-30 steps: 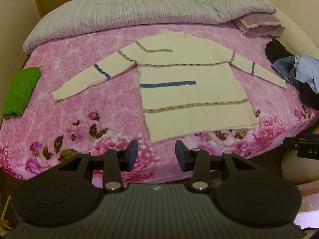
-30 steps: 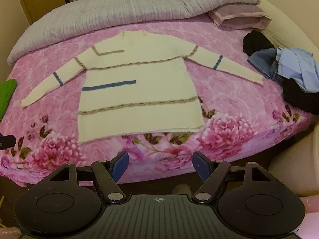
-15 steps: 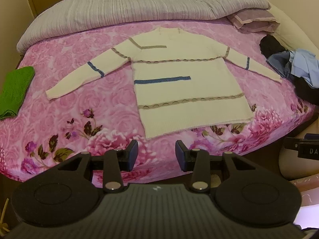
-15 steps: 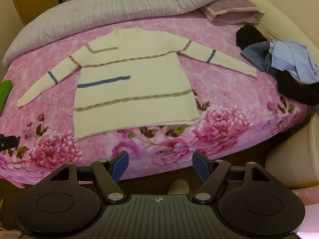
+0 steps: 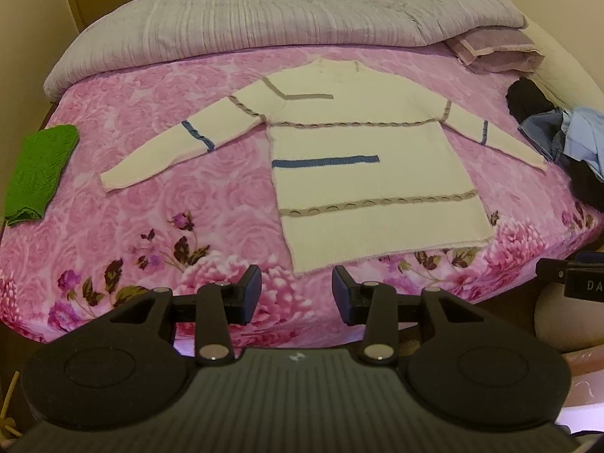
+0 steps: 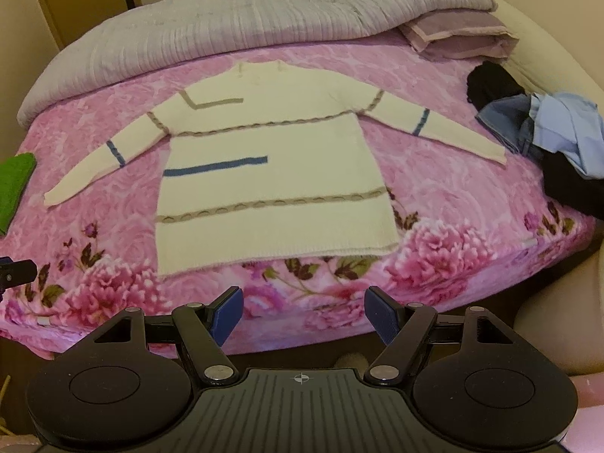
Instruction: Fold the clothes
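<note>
Both tongs stand apart and empty. Left gripper [image 5: 296,294] hangs over the near edge of the bed [image 5: 158,204] with a moderate gap between its pads; right gripper [image 6: 304,315] is spread wider, also short of the near edge. Neither touches cloth.

Sweater [image 5: 362,158] lies flat and face up in the middle of the bed, collar away from the cameras, hem toward them, both sleeves spread out and down. No fold is made in it.

Change over the last second: both cameras have pulled back and risen slightly, then settled; more of the bed front shows below the hem than before. The sweater itself has not moved and the gaps between the pads are unchanged. Judgement: the spreading-out stage looks finished and the folding proper has not begun; a sleeve or a hem corner appears the likely first grasp.

Hard to make out:
- Right sleeve cuff ends just beside the heap [image 6: 547,139] of blue and black clothes; whether it touches the heap cannot be told.
- Heap is cut off at the frame edge, so the count of garments is unknown.
- Green cloth [image 5: 37,173] at the left edge is partly cut off in the right view.
- Grey quilt [image 5: 287,19] covers the head of the bed and hides what lies under it.
- Fisheye bends the sweater's outline, so its straightness cannot be judged.
</note>
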The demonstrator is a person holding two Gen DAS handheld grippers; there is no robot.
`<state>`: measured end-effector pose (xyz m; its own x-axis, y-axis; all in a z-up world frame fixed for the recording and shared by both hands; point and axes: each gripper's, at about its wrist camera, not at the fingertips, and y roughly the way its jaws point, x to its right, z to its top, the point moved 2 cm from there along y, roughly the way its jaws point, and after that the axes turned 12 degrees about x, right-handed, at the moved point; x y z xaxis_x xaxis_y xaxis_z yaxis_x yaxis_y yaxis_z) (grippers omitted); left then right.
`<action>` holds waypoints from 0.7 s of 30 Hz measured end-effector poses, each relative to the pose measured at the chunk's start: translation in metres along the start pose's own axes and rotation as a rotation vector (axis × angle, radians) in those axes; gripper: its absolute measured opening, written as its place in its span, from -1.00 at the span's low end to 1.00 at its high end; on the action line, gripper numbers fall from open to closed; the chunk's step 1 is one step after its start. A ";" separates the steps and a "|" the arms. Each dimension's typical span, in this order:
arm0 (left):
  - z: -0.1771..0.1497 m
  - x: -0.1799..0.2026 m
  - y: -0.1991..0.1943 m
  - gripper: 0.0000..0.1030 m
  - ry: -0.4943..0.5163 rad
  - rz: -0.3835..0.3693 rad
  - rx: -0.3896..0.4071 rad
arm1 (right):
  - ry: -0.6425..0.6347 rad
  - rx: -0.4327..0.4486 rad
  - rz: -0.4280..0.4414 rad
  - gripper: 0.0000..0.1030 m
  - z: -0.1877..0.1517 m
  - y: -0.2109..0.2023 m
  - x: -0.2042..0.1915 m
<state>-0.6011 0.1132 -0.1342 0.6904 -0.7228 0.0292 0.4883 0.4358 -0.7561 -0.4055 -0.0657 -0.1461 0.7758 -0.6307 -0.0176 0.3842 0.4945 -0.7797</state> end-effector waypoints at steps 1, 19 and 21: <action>0.001 0.001 0.002 -0.28 -0.002 0.002 -0.004 | -0.002 -0.001 0.004 0.44 0.002 0.002 0.000; 0.040 0.063 0.079 -0.28 -0.162 0.060 -0.076 | -0.015 -0.053 0.094 0.44 0.067 0.078 0.083; 0.046 0.073 0.093 -0.28 -0.194 0.071 -0.083 | -0.011 -0.042 0.114 0.44 0.085 0.091 0.107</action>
<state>-0.4806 0.1260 -0.1721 0.8154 -0.5714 0.0932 0.3946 0.4308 -0.8116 -0.2455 -0.0371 -0.1663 0.8189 -0.5649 -0.1010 0.2719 0.5370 -0.7985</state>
